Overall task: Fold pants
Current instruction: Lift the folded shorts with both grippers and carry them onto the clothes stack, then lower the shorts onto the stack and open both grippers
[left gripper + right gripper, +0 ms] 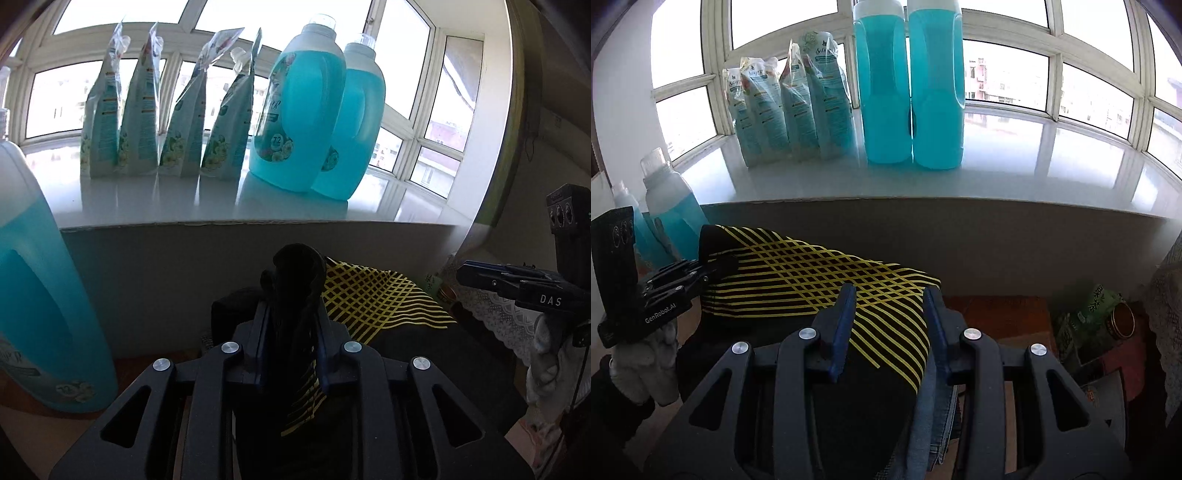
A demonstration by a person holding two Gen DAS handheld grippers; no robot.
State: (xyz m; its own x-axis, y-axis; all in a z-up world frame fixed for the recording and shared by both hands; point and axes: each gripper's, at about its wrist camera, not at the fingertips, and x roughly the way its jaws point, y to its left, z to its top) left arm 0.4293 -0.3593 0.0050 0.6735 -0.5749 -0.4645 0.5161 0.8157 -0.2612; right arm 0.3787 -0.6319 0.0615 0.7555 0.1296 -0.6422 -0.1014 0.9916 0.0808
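Observation:
The pants [798, 273] are black with a yellow criss-cross line print; in the left wrist view they [373, 299] lie just ahead to the right. My left gripper [291, 295] is shut on a bunched black edge of the pants and holds it up; it shows at the left of the right wrist view [713, 269], clamped on the fabric's left end. My right gripper [888, 295] is open above the printed fabric, its jaws on either side of it without gripping. It shows at the right of the left wrist view [465, 275].
A white windowsill [997, 166] carries two tall blue detergent bottles [908, 85] and several refill pouches [790, 99]. More blue bottles [40, 295] stand at the left. Denim [938, 417] lies under the pants. A green tea pack [1086, 314] and lace cloth [495, 314] lie right.

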